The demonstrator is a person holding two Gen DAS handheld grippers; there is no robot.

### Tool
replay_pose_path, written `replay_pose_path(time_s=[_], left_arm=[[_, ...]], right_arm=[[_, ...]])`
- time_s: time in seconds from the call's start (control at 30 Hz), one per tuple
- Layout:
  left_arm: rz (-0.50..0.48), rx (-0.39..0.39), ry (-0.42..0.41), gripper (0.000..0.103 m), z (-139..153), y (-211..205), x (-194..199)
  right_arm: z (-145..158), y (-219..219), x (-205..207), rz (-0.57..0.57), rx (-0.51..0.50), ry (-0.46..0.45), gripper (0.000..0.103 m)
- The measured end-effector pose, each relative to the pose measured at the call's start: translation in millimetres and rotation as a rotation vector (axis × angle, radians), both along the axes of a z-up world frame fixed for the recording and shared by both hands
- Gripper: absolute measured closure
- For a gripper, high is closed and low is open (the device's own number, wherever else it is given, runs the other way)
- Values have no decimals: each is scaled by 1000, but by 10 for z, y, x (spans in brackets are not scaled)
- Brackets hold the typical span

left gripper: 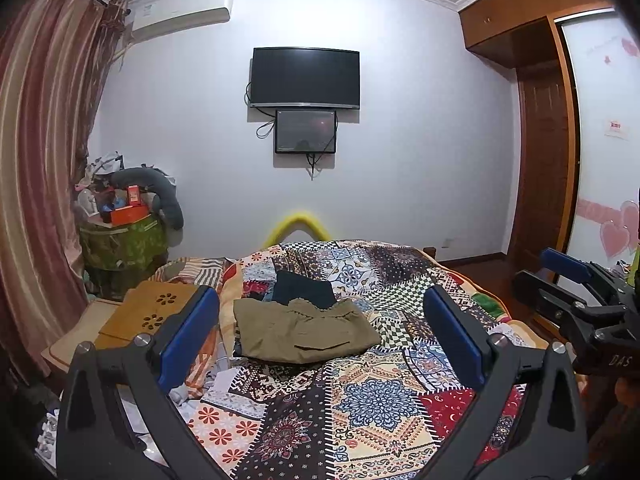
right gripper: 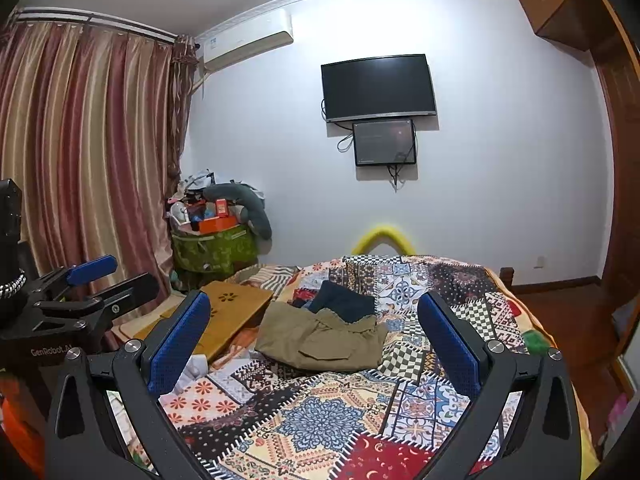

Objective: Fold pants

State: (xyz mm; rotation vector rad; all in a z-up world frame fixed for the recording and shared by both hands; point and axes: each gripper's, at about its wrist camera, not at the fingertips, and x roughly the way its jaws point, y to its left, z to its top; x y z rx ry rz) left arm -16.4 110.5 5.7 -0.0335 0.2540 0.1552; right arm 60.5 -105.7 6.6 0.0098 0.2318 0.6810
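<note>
Claws (left gripper: 320,320) (right gripper: 316,328) spread, above pants (left gripper: 304,330).

Bed (left gripper: 360,420) with patchwork quilt (left gripper: 400,280), folded olive pants (left gripper: 304,334) on it, dark garment (left gripper: 304,288) touching behind

You see only the near half of the dark garment (left gripper: 306,290); the olive pants (left gripper: 304,330) lying in front of it cover the rest. Left of the pants, your left gripper's blue finger (left gripper: 188,332) hides part of the wooden board (left gripper: 152,312). Behind the pants, the patchwork quilt (left gripper: 372,404) hides all but the top of the yellow arch (left gripper: 298,222). Far behind the pants, the writing on the small wall screen (right gripper: 385,143) is too dim to read. The quilt's near end runs off the bottom edge of both views.
</note>
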Motion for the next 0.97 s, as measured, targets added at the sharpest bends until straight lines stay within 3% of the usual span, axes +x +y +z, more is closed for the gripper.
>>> replay_pose_path(time_s=[0.97], left_arm=[[-46,-18,23,0,-2,48,94]], right_arm=[[-7,-9,47,-14,-10,9,0]])
